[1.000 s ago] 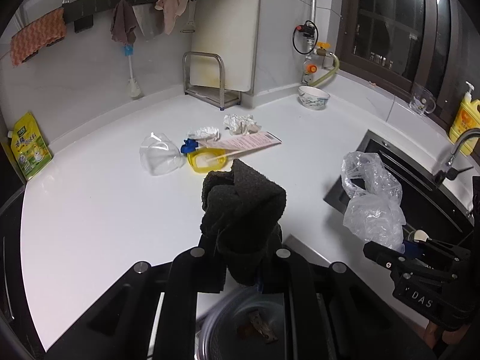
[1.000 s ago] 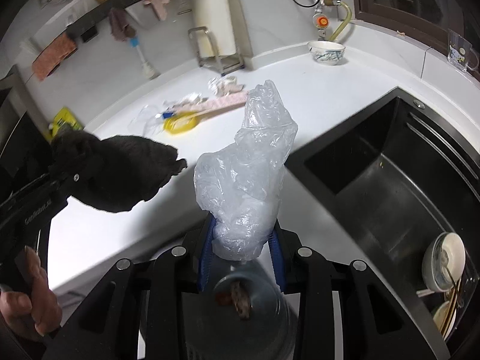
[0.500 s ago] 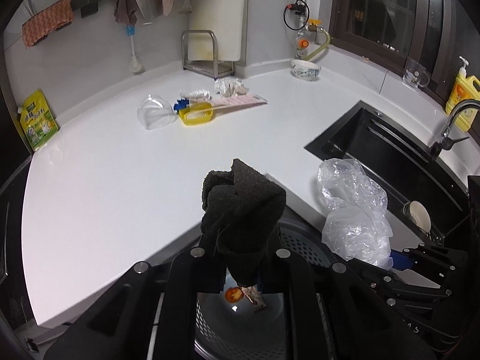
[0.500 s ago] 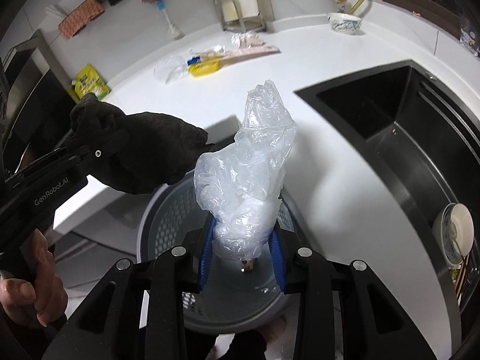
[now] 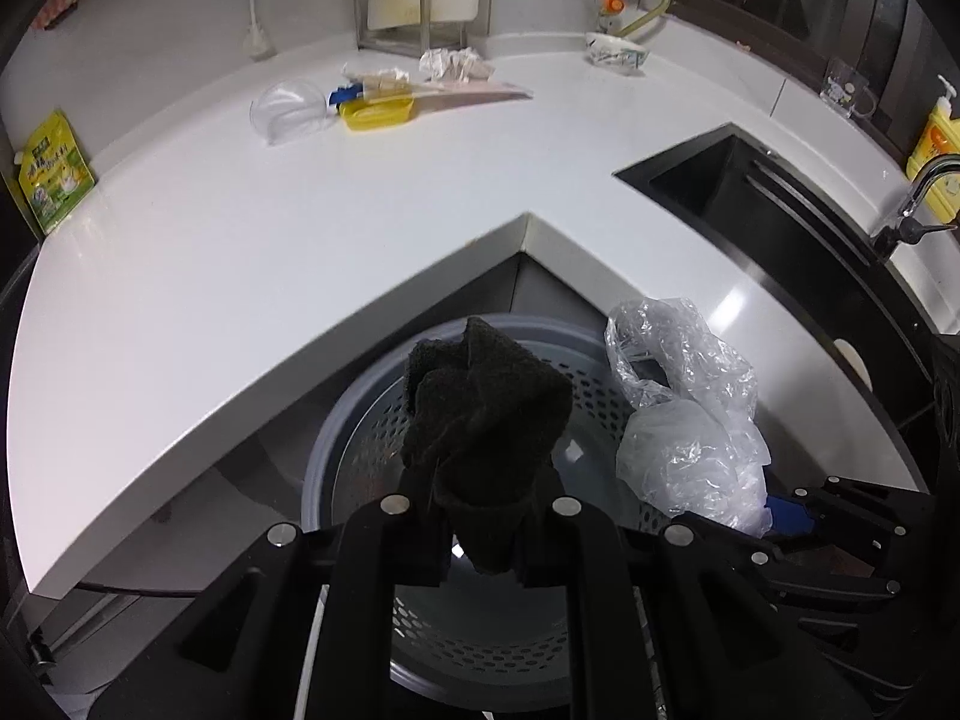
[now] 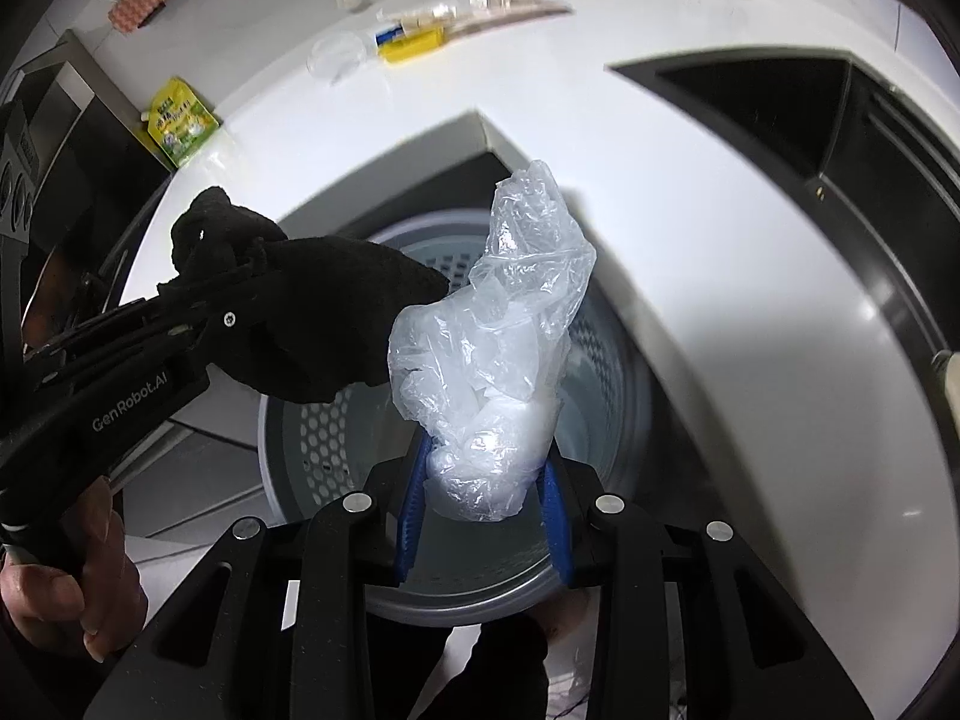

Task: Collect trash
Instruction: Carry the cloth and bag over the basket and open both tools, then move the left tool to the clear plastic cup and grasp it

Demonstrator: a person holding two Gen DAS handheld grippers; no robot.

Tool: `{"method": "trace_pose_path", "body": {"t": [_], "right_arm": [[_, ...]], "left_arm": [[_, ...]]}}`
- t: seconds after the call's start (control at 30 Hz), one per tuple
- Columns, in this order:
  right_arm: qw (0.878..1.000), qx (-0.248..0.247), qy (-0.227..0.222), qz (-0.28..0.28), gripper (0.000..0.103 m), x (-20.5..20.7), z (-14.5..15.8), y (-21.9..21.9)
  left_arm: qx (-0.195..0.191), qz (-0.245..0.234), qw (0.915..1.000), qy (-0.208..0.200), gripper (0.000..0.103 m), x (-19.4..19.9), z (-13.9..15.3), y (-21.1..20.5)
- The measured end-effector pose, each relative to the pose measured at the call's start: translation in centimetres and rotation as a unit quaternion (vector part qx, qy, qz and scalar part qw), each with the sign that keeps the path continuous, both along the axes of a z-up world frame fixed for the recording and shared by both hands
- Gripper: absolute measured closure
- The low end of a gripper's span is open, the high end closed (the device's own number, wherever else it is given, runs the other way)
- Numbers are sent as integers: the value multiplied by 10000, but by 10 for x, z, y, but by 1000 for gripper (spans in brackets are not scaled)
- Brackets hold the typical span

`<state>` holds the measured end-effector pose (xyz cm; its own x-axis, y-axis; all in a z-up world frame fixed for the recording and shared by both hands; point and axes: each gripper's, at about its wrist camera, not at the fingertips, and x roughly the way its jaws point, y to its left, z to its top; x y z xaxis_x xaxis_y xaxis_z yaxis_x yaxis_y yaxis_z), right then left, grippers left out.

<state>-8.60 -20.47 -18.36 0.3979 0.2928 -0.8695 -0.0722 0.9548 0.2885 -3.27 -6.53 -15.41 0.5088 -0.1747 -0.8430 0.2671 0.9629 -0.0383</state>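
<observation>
Left tool clamping black cloth, right tool pinching plastic bag

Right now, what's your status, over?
Left gripper shut on black cloth. Right gripper shut on plastic bag. Both above trash bin. Nothing in the way.

The perforated bin sits below the counter corner; its floor is mostly hidden behind the black cloth and crumpled plastic bag, contents indiscernible.
</observation>
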Motion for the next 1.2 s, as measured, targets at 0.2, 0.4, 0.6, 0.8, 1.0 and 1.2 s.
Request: {"method": "trace_pose_path", "body": {"t": [0.2,0.4,0.6,0.8,1.0,1.2], "right_arm": [[9994,73,332,76,70,2,-19,5],[9988,228,422,71,57,2,-23,4],[9995,136,288,51,41,1,-21,4],[9994,161,314,-44,41,-1,-23,-2],[9994,185,274,-118,41,2,-16,-5],[9996,172,48,-236,41,14,3,-5]], "left_arm": [[38,71,9997,218,86,4,-14,4],[68,123,9995,298,74,3,-19,9],[71,185,9998,89,44,1,-9,14],[139,267,9995,91,42,3,-5,18],[130,371,9992,26,37,8,3,27],[78,463,9987,-190,30,20,21,38]]}}
